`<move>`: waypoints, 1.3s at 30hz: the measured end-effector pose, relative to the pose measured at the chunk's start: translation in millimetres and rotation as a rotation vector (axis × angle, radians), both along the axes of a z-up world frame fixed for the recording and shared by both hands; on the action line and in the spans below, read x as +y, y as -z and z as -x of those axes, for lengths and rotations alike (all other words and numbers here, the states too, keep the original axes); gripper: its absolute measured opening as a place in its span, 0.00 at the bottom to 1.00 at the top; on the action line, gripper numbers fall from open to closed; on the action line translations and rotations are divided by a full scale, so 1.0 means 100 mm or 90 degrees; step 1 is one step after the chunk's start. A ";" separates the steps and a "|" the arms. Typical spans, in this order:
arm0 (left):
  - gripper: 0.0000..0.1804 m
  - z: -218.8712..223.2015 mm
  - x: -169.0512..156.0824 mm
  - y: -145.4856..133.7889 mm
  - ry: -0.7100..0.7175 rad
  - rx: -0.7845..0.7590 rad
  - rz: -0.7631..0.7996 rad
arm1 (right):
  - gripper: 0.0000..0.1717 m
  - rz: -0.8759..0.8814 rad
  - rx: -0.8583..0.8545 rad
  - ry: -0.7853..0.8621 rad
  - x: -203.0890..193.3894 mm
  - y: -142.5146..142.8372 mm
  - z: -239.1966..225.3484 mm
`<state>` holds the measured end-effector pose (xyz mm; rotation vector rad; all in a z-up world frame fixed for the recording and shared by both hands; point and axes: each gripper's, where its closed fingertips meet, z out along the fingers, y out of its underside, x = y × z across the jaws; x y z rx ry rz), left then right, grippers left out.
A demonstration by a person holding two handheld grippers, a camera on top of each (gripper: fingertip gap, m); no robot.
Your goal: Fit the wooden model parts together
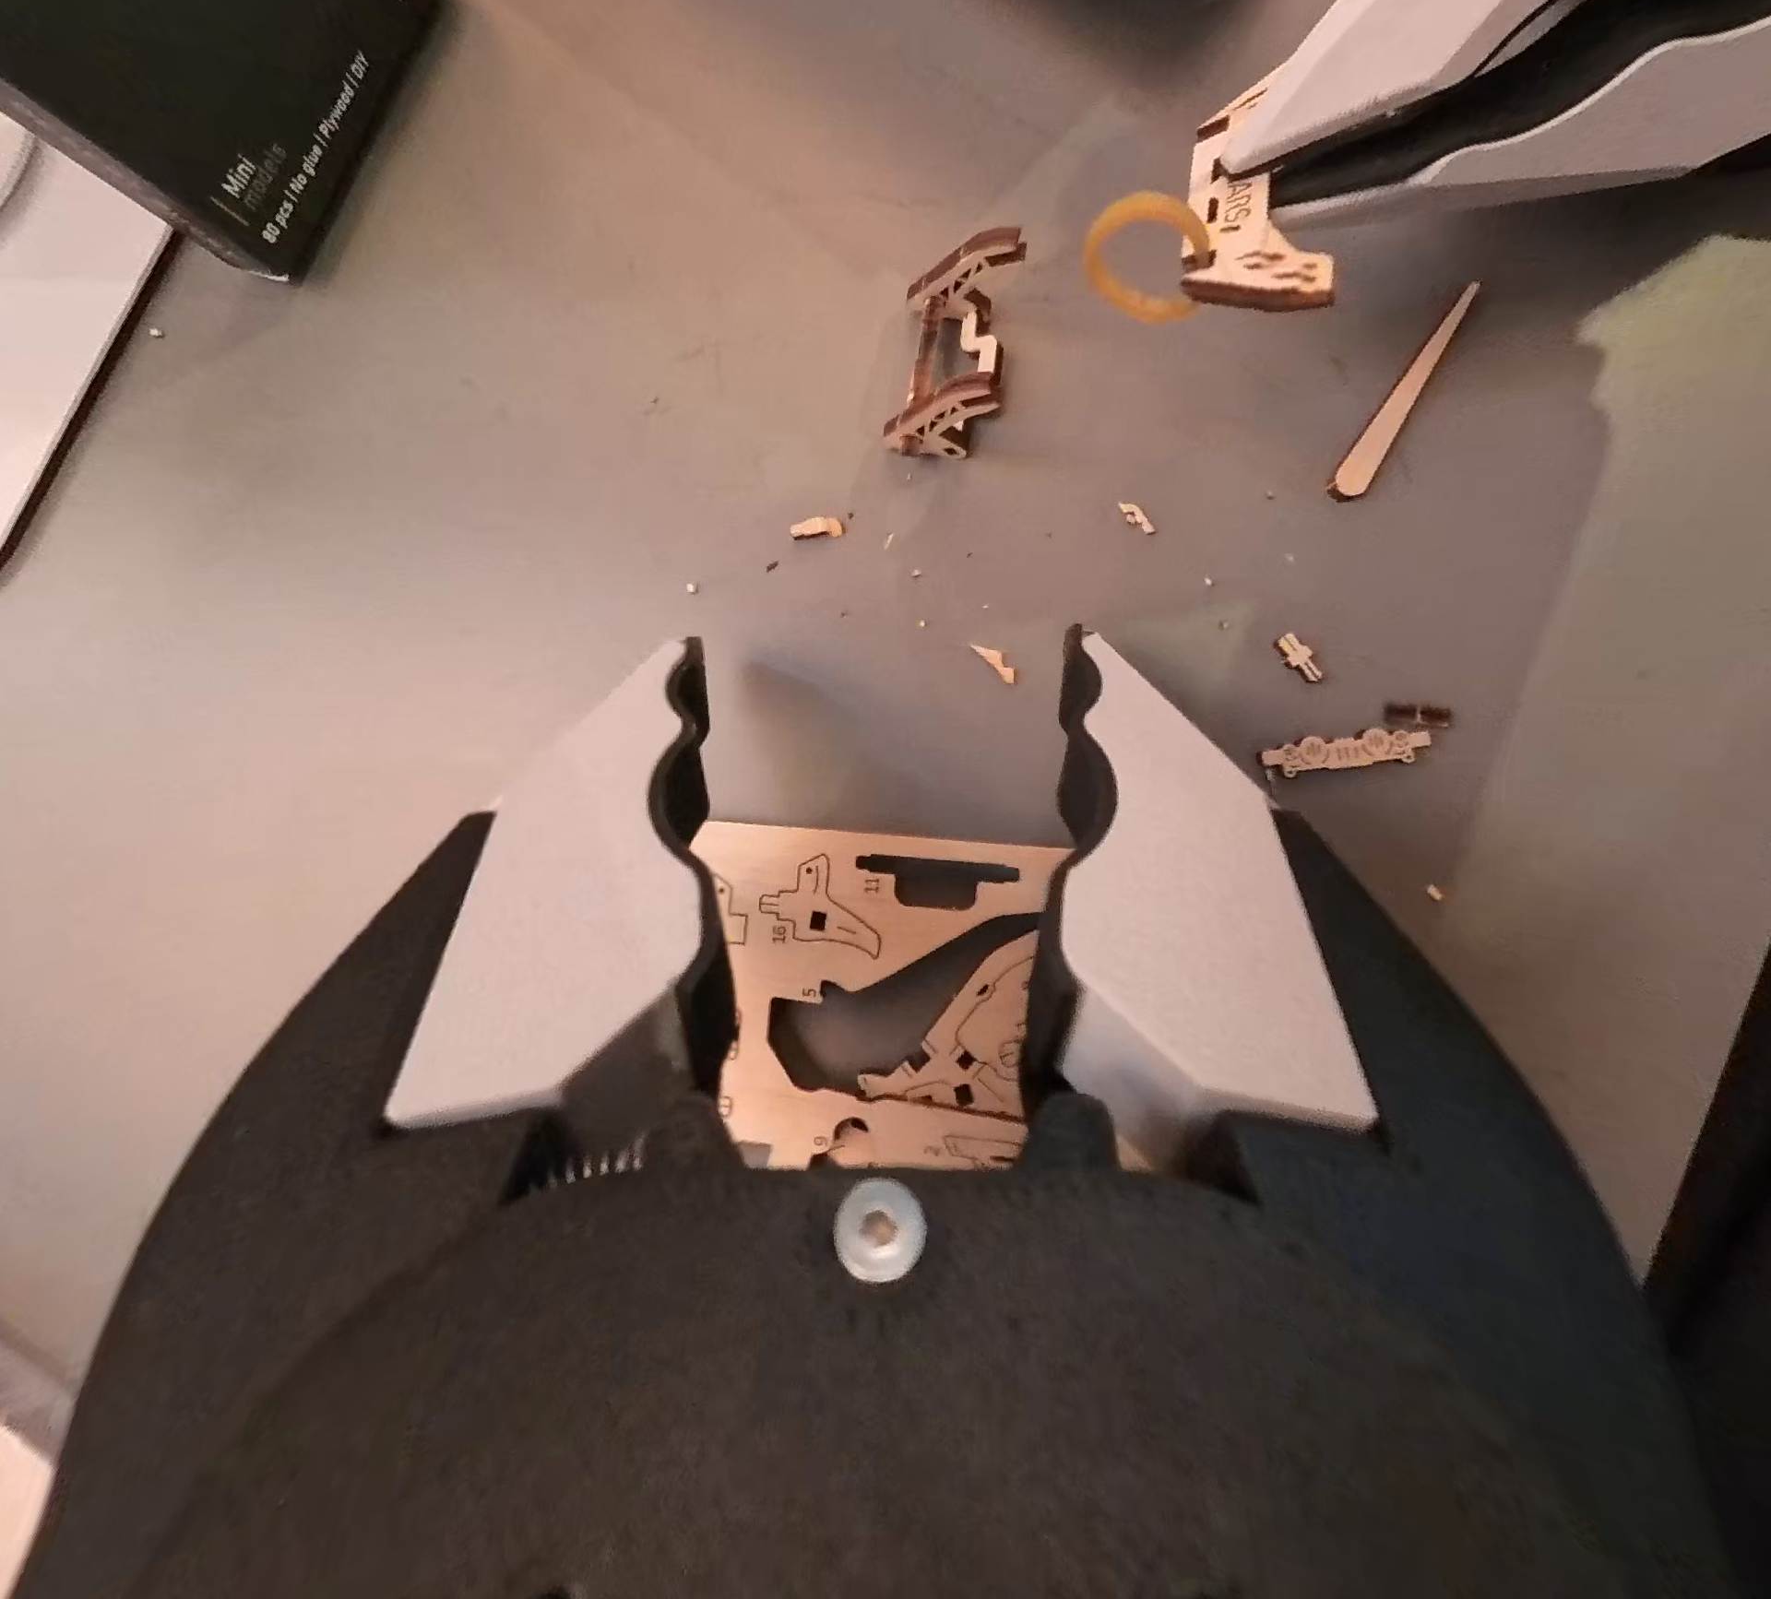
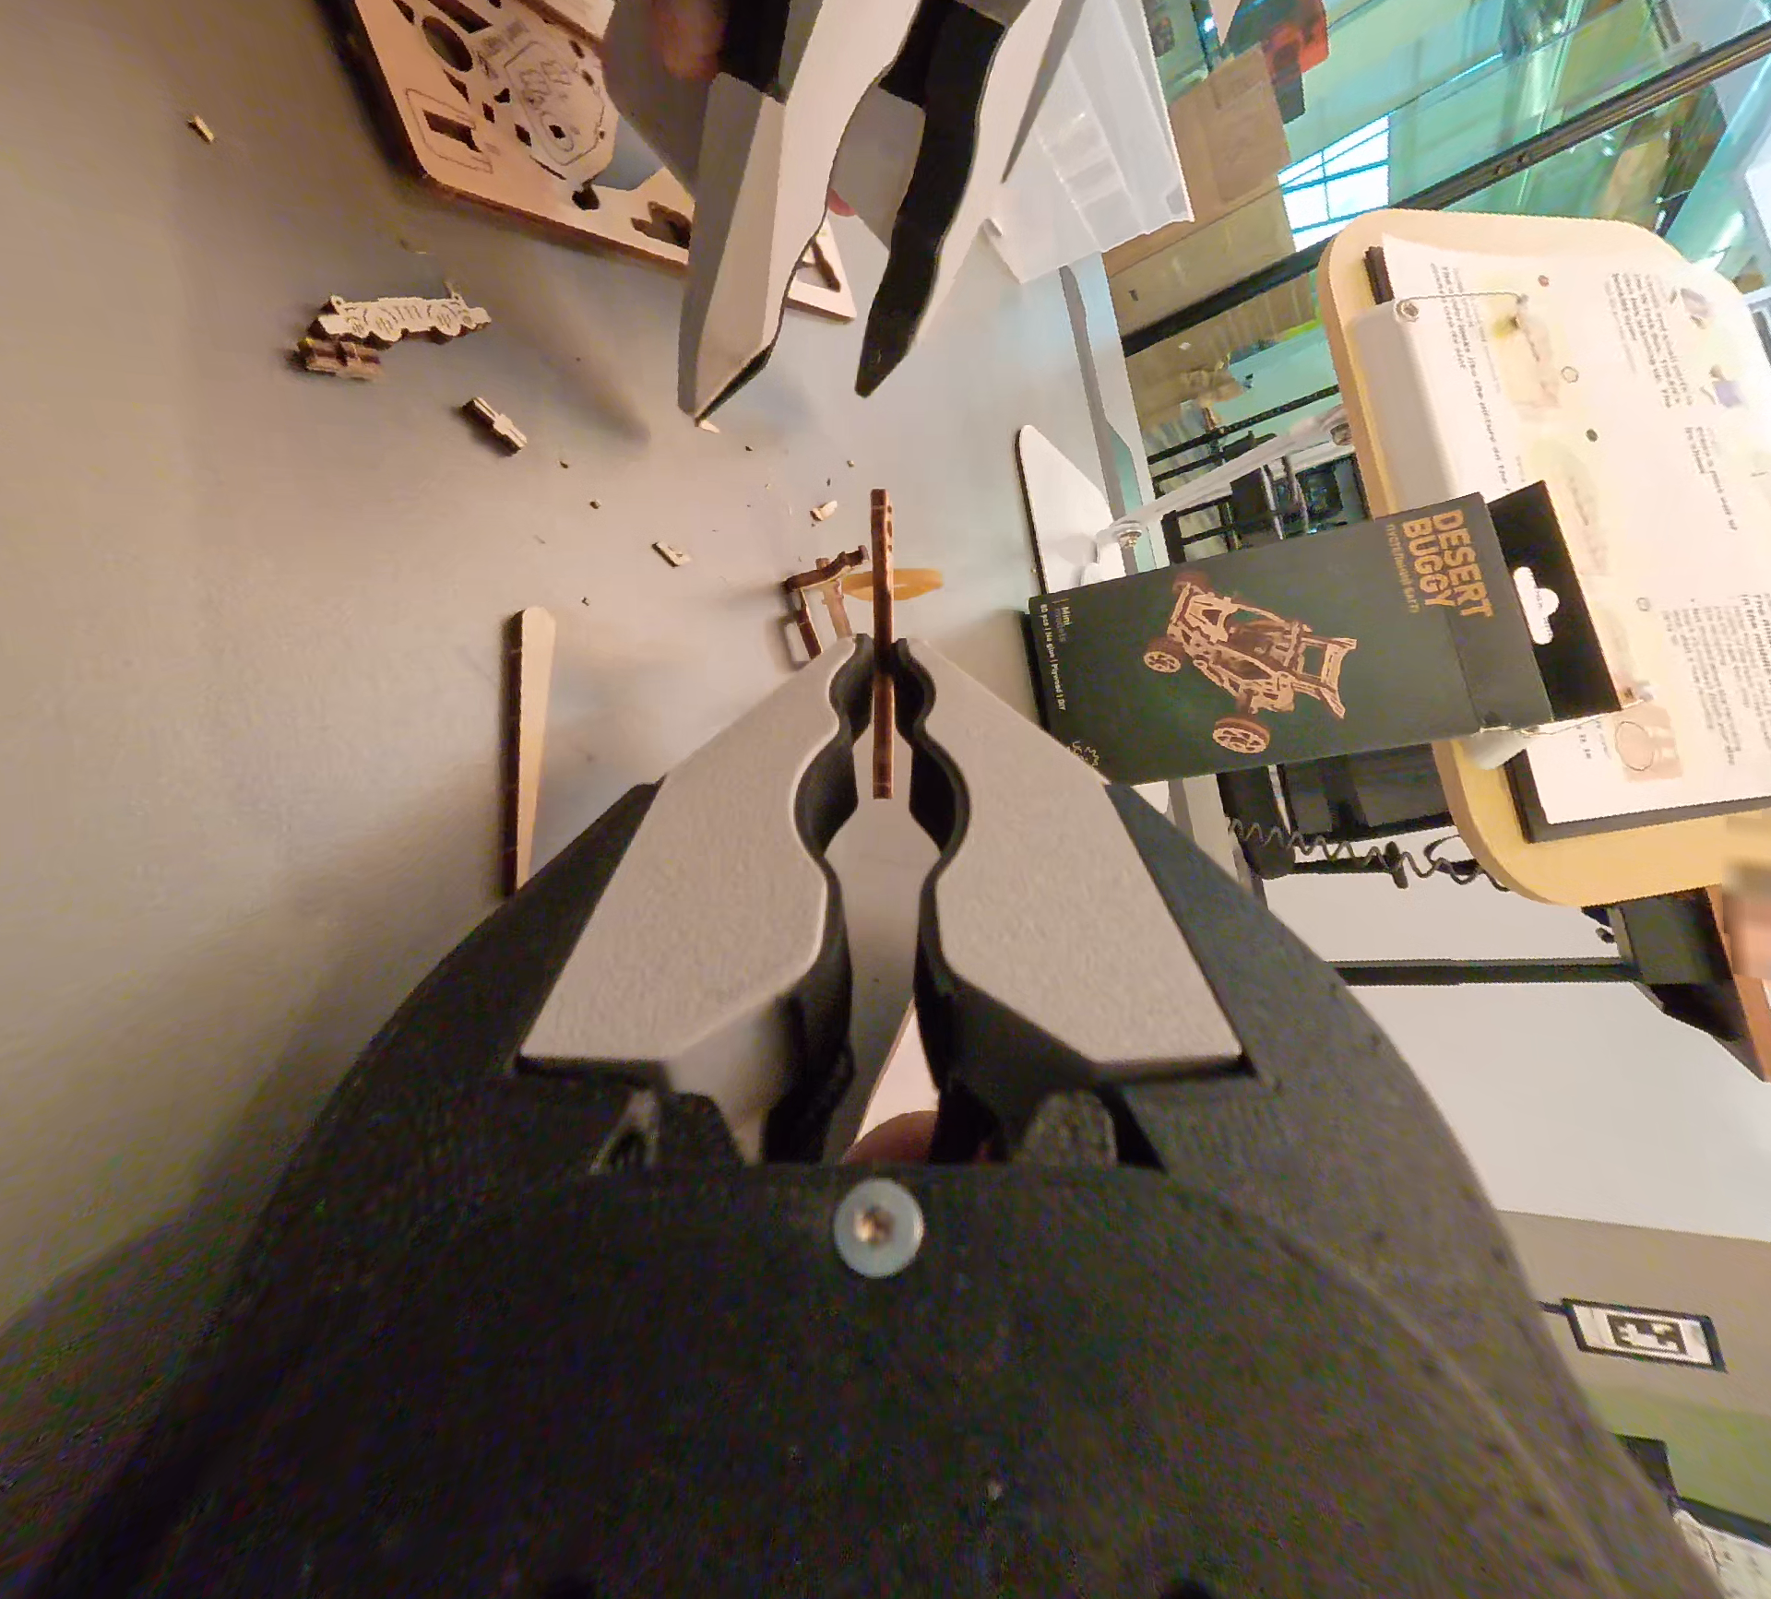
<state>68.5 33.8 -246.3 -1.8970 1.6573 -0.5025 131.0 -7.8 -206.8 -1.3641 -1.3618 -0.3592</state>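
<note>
Wooden flat part [image 2: 882, 643], edge-on lengthwise, is pinched by right tool [image 2: 884, 650]; left tool [image 1: 886, 652] gapes, unladen.

Gold lettering and a logo printed on the dark box [image 2: 1294, 652]. Small numerals engraved beside the cut-outs on the plywood sheet [image 1: 862, 978]. Engraved lettering on the flat wooden part [image 1: 1246, 250]. Printed pages [image 2: 1581, 499]: text too small. Black-and-white coded tag [image 2: 1639, 1337].
</note>
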 end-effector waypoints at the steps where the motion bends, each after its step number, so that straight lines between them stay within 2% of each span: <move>1: 0.38 0.00 -0.01 -0.01 -0.002 -0.005 -0.003 | 0.00 0.000 0.001 -0.001 0.00 0.00 0.00; 9: 0.28 0.01 -0.04 -0.05 -0.019 -0.029 -0.002 | 0.01 0.003 0.011 -0.001 0.00 -0.02 -0.01; 27: 0.34 0.05 -0.05 0.09 -0.050 -0.014 0.003 | 0.01 0.012 0.024 -0.004 -0.01 -0.01 -0.02; 39: 0.34 0.05 -0.05 0.10 -0.064 -0.049 0.018 | 0.00 0.019 0.030 -0.005 -0.02 0.00 -0.03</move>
